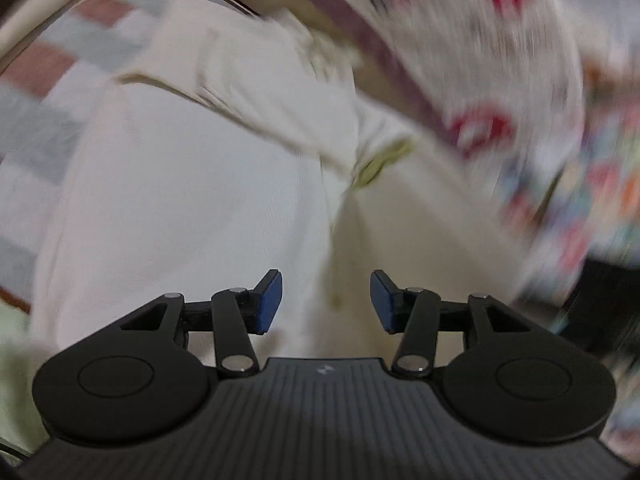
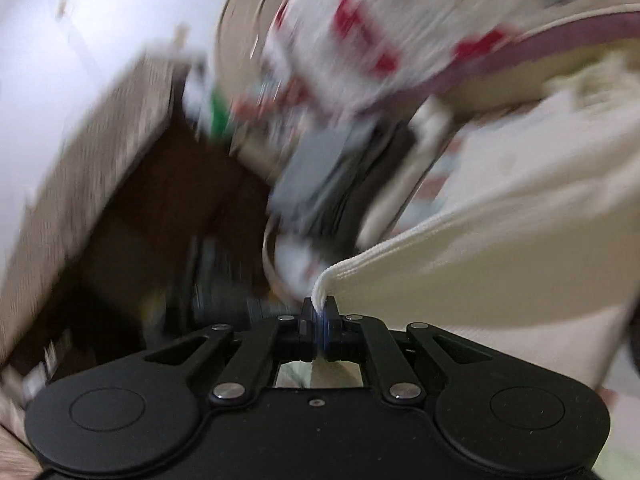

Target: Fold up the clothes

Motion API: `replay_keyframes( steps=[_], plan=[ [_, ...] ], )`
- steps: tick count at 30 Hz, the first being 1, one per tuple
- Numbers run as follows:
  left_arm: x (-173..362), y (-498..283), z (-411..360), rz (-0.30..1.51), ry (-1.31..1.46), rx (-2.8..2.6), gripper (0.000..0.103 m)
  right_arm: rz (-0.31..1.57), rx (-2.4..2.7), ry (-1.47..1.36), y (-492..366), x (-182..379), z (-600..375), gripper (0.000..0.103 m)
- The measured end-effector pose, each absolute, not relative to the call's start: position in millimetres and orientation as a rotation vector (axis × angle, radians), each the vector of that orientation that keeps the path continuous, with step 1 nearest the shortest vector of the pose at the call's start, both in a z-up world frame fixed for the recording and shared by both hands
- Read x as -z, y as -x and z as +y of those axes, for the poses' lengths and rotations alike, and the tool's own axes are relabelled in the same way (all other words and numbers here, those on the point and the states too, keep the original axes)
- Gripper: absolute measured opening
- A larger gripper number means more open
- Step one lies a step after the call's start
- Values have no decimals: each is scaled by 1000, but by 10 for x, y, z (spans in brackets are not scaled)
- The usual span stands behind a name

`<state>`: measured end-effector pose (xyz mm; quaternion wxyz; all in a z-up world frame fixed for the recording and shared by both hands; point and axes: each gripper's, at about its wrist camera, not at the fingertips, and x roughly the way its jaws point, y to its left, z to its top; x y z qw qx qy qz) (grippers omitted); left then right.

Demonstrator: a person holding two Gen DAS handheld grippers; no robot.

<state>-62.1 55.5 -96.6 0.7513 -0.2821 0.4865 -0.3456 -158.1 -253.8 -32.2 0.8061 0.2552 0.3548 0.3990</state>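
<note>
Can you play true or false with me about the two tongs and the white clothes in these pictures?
1. The right tongs are pinching the ribbed edge of a cream garment. True.
2. The left tongs are squeezing cloth too. False: their blue pads stand apart with nothing between them, only white cloth beyond.
3. The garment in the right tongs is bright red. False: it is cream-white.
4. A checked sheet with pink and grey squares lies under the white cloth. True.
5. A brown cardboard box shows in the right tongs' view. True, though it is blurry.
</note>
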Motion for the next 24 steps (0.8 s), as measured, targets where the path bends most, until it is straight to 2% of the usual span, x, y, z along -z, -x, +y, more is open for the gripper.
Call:
replay_keyframes(
  steps=[3,6,10,13,16,17,18,20,24],
  plan=[
    [1128,528,746,1091,720,726,49,870,-892,-453,1417,590,-2137,5],
    [1303,454,620,1179,736,745,50,948,-894,-406,1326,870,-1950,5],
    [1435,339,336,1302,561,769,53,1025,-879,-366,1292,1160,-1842,5],
    [1455,288,-15,1332,284,767,54,1069,-887,-325,1319,1208,-1868,6],
    [1548,289,-171,1343,180,763,48,1123,-888,-304,1289,1167,-2049,18],
    [1562,302,-170,1340,175,769,40,1125,-875,-316,1254,1128,-2179,36],
    [1568,321,-150,1335,179,778,26,1113,-849,-338,1199,1062,-2334,50],
    [1581,358,-108,1324,188,796,20,1077,-763,-405,1088,920,-2704,52],
    [1532,427,-180,1290,146,830,20,984,-470,-531,581,709,-3308,57]
  ],
)
